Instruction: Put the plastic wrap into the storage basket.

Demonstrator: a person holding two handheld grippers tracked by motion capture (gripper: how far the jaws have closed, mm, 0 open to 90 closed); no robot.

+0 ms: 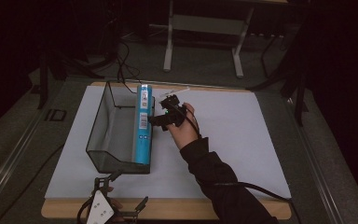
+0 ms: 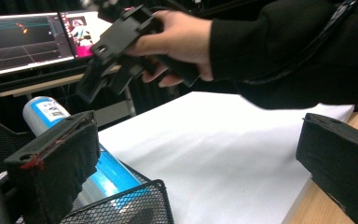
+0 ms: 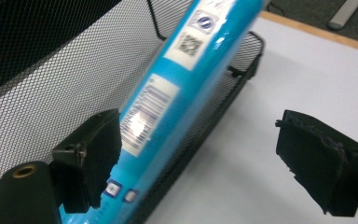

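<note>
A blue tube point(image 1: 143, 123) lies in a black mesh basket point(image 1: 101, 119), along the basket's right wall. Seen from above, its long axis runs from the person's side of the table toward the far side, nearly parallel to the basket's long sides, with its far end at the basket's far right corner and its near end down by the near right corner. White labels and a barcode face upward along its length, and its top edge rides about level with the wall's rim. In the right gripper view the tube point(image 3: 168, 112) crosses the picture on a slant from lower left to upper right, leaning against the mesh wall point(image 3: 223, 98). The right gripper point(image 1: 164, 116) hangs just to the right of the tube about midway along it, held in a hand point(image 1: 182, 128) in a dark sleeve. Its jaws stand wide apart with nothing pinched: one jaw sits in front of the tube's barcode, the other is out over the white sheet point(image 3: 261, 140). The left gripper point(image 1: 114, 193) rests at the near edge of the table, just in front of the basket's near end, its jaws also spread and empty; in its own view the tube's point(image 2: 44, 114) rounded near end shows past one jaw, with the basket's rim point(image 2: 121, 200) below. The white sheet point(image 1: 242, 140) covers most of the tabletop.
</note>
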